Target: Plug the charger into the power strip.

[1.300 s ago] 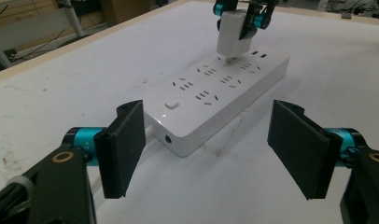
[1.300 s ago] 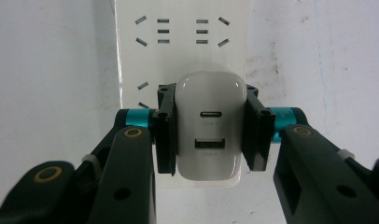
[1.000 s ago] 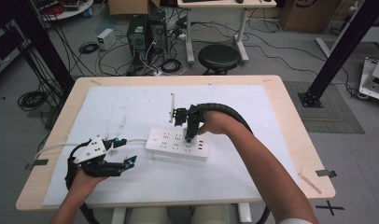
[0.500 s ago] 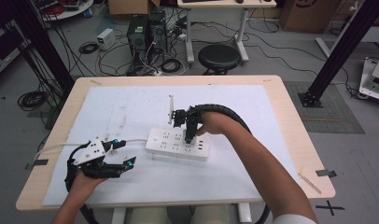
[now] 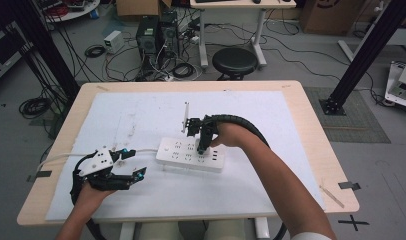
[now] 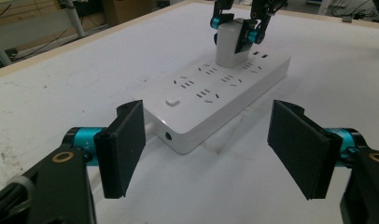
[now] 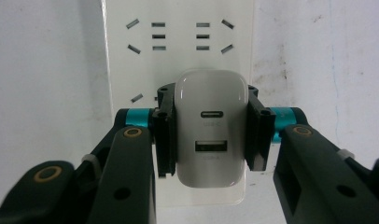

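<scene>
A white power strip [image 5: 190, 154] lies on the white mat, with several rows of sockets and a switch near its left end. My right gripper [image 5: 202, 148] points down at it and is shut on a white USB charger [image 7: 211, 135], pads [image 7: 162, 135] pressing both its sides. In the left gripper view the charger [image 6: 228, 46] stands upright with its base against the strip [image 6: 215, 98]; how deep its pins sit I cannot tell. My left gripper [image 5: 135, 162] rests low just left of the strip, jaws wide open with nothing between them [image 6: 215, 154].
The strip's white cable [image 5: 56, 159] runs off the table's left edge. A thin white stick [image 5: 186, 117] lies just behind the strip. The mat [image 5: 271, 120] covers most of the wooden table [image 5: 321, 165]. A black stool [image 5: 234, 61] stands beyond the far edge.
</scene>
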The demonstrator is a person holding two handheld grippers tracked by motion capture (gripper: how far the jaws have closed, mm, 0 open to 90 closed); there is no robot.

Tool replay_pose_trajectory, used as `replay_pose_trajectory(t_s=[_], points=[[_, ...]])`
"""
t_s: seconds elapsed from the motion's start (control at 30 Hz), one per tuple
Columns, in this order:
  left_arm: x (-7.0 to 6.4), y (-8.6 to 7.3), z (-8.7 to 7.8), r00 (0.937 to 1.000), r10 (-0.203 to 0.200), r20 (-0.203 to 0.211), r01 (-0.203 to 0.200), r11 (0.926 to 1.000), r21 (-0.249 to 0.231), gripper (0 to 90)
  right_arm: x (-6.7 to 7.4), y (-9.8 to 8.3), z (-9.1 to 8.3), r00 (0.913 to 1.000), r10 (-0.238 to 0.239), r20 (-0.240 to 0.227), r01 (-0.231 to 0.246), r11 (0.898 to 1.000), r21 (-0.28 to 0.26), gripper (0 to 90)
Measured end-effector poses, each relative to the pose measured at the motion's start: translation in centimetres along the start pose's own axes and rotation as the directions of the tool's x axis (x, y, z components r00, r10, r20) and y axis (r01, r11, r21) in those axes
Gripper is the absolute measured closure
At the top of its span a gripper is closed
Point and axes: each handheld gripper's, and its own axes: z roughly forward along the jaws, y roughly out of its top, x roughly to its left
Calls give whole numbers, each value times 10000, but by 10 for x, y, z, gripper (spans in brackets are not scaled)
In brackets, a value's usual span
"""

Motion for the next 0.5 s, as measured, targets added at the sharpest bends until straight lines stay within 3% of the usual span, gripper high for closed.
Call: replay_pose_trajectory(t_s=[0.23,0.33,0.5], points=[[2,-1,-2,10000,-42,-41,42,10000,2,278,-2,-12,1,9989,455,-131,-466,9938,-1014,615],[3,-1,-2,10000,-54,-59,54,10000,-24,278,-2,-15,0,9962,863,-150,-875,9873,-1327,495],[4,-1,-2,9999,-100,-98,99,9999,-123,278,-5,-25,-10,9827,1798,-435,-1850,9564,-2258,316]])
